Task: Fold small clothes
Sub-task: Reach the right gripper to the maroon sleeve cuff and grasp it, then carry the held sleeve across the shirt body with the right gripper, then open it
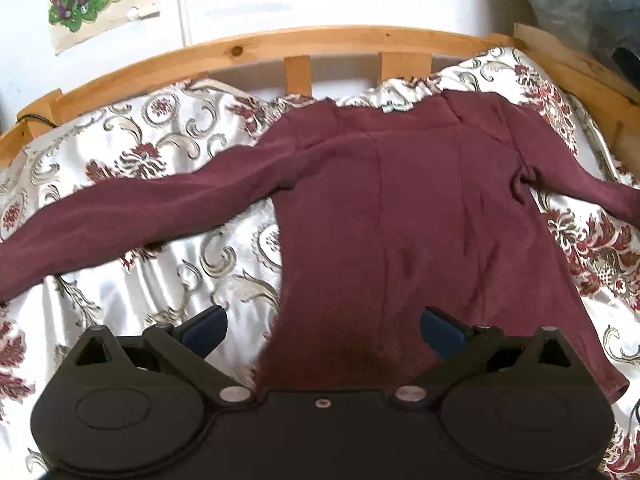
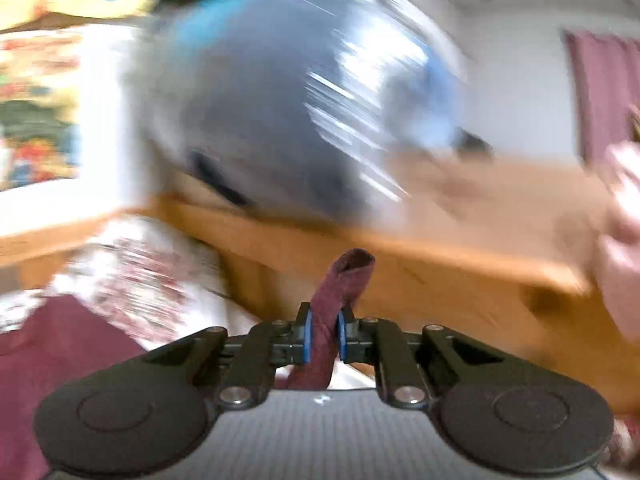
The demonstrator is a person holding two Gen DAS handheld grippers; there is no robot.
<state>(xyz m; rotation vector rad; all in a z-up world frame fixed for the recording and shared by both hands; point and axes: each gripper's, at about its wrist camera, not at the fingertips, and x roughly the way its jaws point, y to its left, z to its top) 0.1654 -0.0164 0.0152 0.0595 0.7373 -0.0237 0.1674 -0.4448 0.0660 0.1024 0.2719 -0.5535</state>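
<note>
Maroon long-sleeved knit top [image 1: 400, 200] spread flat across floral-patterned bed cover [image 1: 168, 152] toward wooden headboard [image 1: 240, 50], left gripper [image 1: 322, 326] fingers released above hem, right gripper [image 2: 323, 334] fingers clenched on sleeve cuff [image 2: 340, 288], no readable writing.

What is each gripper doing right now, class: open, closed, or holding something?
Left gripper: open, holding nothing, over the maroon top.
Right gripper: closed on a strip of the maroon top.

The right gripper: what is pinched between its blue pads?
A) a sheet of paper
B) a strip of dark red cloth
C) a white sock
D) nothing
B: the right gripper has its blue pads pressed on a strip of dark red cloth.
</note>
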